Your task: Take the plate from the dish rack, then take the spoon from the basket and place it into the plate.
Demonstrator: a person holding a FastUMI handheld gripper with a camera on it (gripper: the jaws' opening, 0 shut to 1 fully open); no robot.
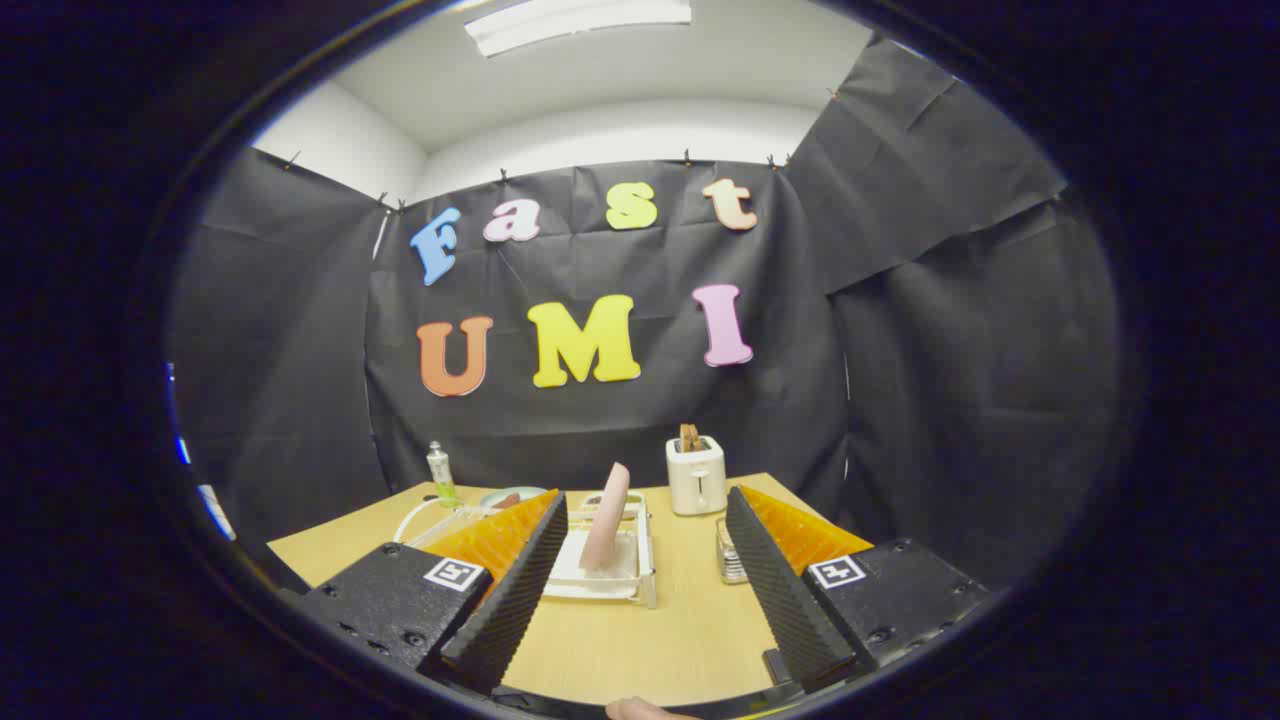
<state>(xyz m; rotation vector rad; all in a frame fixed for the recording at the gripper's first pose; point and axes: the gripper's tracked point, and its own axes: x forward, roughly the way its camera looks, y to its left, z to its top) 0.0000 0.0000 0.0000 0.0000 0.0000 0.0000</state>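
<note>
The claw (640, 580) hangs wide open above the near part of the wooden surface (640, 640), its two fingers spread apart with nothing between them but bare wood. A fingertip (640, 710) of the person holding it peeks in just below.

Straight ahead of the gap stands the rack (605, 570), a pale wire-and-tray frame, and I take it as the marker for everything else. In the rack the plate (606, 515) stands on edge, nearly upright and leaning a little, its pink rim turned toward the claw. It looks stiff, smooth and probably slick, likely light enough for one grip, though it could chip if knocked against the rack wires. The best hold seems to be the top of the rim, with one finger on each face, and then a lift straight up out of its slot.

Just right of the rack sits the basket (730, 560), a small mesh cup partly hidden behind the right finger; I cannot make out the spoon inside it. Behind the rack and to its right stands a toaster (696, 475) with slices in it. Left of the rack, toward the back, are a small bottle (441, 473) and a dish (512, 496), too small to describe further.
</note>
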